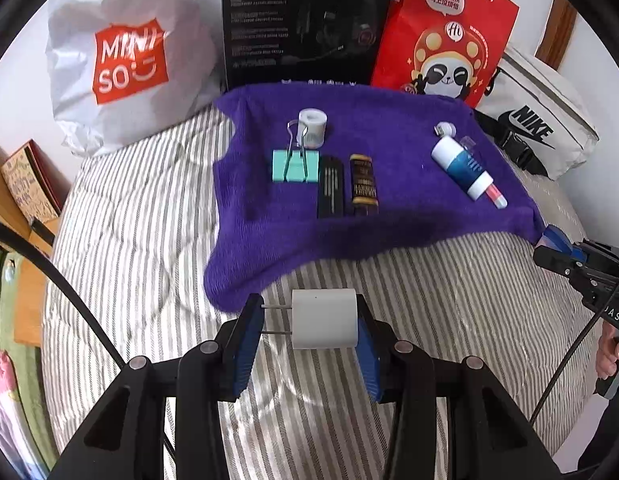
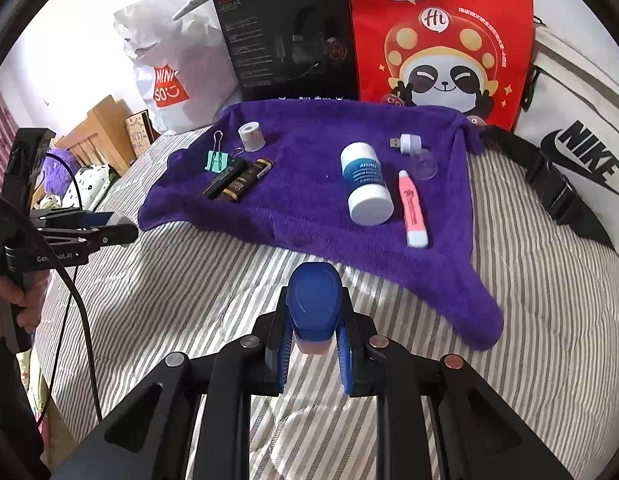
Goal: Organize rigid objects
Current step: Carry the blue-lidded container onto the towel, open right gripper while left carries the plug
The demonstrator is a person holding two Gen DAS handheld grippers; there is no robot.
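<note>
left wrist view: left gripper [image 1: 309, 326] level over striped bedding [image 1: 149, 240], clamped on one white charger plug [image 1: 324, 319], prongs pointing left, just short of purple towel [image 1: 389, 216]. right gripper [image 2: 312, 326] low over bedding, pinching one blue-capped object [image 2: 314, 300], lower part hidden. on towel: one binder clip [image 1: 295, 164], one tape roll [image 1: 312, 128], two dark bars [image 1: 347, 186], one bottle [image 1: 461, 166], one pink tube [image 2: 412, 208], one usb adapter [image 2: 407, 143].

Striped bed [image 1: 149, 248]; purple towel [image 1: 389, 220], bags, black box [image 1: 305, 20] on it.
</note>
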